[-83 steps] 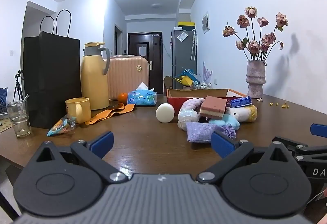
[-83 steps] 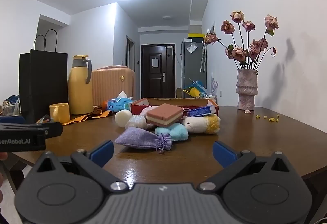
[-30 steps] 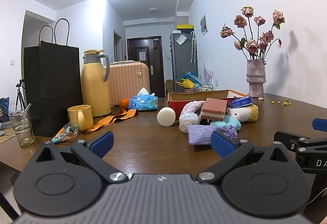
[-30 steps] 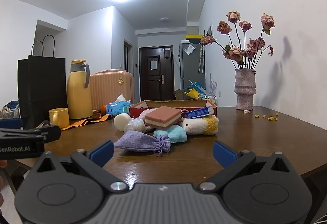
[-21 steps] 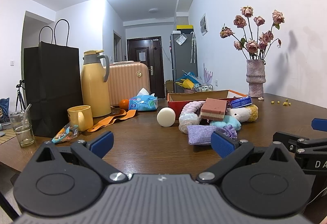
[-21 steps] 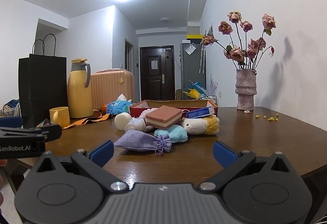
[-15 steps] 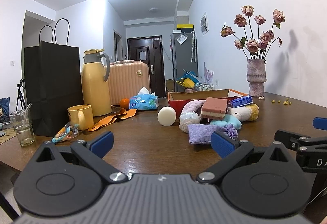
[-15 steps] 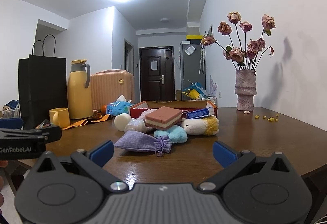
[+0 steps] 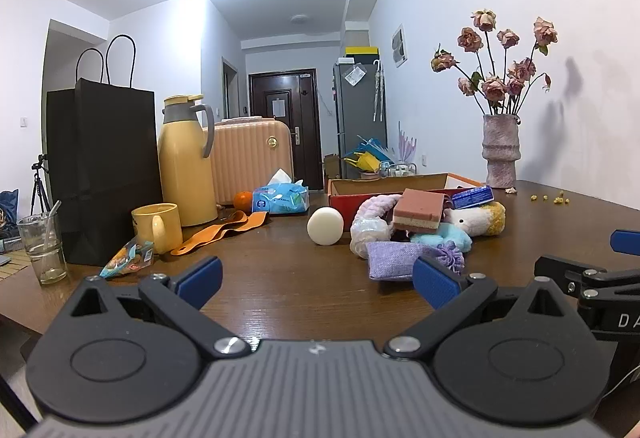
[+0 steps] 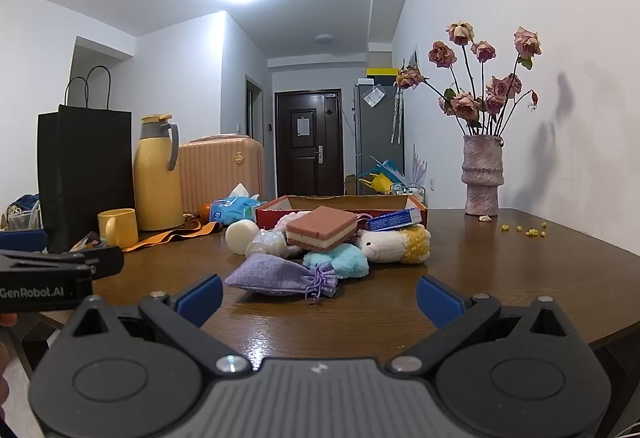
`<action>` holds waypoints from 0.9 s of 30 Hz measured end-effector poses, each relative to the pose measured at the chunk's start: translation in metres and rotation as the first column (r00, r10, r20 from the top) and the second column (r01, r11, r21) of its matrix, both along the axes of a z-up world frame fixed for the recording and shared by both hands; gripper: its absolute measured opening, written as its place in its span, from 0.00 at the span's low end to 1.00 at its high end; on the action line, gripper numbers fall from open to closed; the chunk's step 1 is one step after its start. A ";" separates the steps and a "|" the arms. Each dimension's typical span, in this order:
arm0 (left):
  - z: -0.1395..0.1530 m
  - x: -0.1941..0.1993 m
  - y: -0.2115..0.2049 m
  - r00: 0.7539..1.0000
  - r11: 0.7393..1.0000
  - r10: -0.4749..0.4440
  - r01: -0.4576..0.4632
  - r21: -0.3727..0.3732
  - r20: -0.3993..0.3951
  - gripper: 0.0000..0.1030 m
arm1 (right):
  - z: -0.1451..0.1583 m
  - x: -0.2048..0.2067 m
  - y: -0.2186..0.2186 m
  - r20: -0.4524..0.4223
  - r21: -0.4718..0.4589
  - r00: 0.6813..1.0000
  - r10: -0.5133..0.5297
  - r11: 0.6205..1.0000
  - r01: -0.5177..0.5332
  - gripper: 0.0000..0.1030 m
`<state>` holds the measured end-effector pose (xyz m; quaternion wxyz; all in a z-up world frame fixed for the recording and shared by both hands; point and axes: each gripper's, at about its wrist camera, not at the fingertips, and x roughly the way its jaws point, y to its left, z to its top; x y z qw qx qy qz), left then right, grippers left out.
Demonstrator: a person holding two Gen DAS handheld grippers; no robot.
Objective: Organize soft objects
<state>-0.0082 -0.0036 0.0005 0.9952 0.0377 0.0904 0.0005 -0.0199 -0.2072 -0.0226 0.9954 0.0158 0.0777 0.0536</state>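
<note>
- My left fingers (image 9: 316,278), blue-tipped on black arms, are spread wide and grasp nothing; they fill the lower part of the left wrist view above the dark brown wooden worktop (image 9: 280,278).
- My right fingers (image 10: 318,294), the same blue-tipped pair, are also spread wide and empty, low in the right wrist view.
- The soft things sit in a heap at the centre of both views, in front of a shallow red cardboard box (image 10: 276,216).
- Nearest to me in the heap lies a lilac woven drawstring pouch (image 10: 280,280), flat on the worktop, its tied neck pointing to the right of the frame.
- Just behind the pouch is a fluffy light-blue plush piece (image 10: 340,264), touching a white and yellow plush toy (image 10: 396,244) to its right.
- A pink and white layered sponge block (image 10: 322,232) rests tilted on top of the heap.
- A cream-white round ball (image 10: 242,236) stands at the left edge of the heap, beside a pale crinkled bundle (image 10: 268,242).
- A blue flat packet (image 10: 394,220) leans on the box rim behind the plush toy.
- At centre left stand a yellow mug (image 9: 158,226), a yellow thermos jug (image 9: 186,162) and a black paper bag (image 9: 100,166).
- At centre right of the frame, a mottled pink vase of dried roses (image 10: 482,178) stands near the wall.
</note>
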 end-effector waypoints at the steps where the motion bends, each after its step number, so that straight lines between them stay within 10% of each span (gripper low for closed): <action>1: 0.000 0.000 0.000 1.000 1.000 0.000 0.000 0.000 0.001 1.00 | 0.000 0.000 0.000 0.001 -0.001 1.000 -0.001 1.000 0.001 1.00; 22: -0.011 0.043 -0.010 0.999 0.993 0.013 -0.019 0.115 0.052 1.00 | -0.003 0.032 -0.022 0.091 0.072 0.993 0.081 0.994 -0.088 1.00; 27: -0.015 0.075 -0.012 0.999 0.993 -0.033 0.032 0.112 0.008 1.00 | -0.003 0.068 -0.025 -0.021 0.045 0.988 0.154 0.987 -0.153 1.00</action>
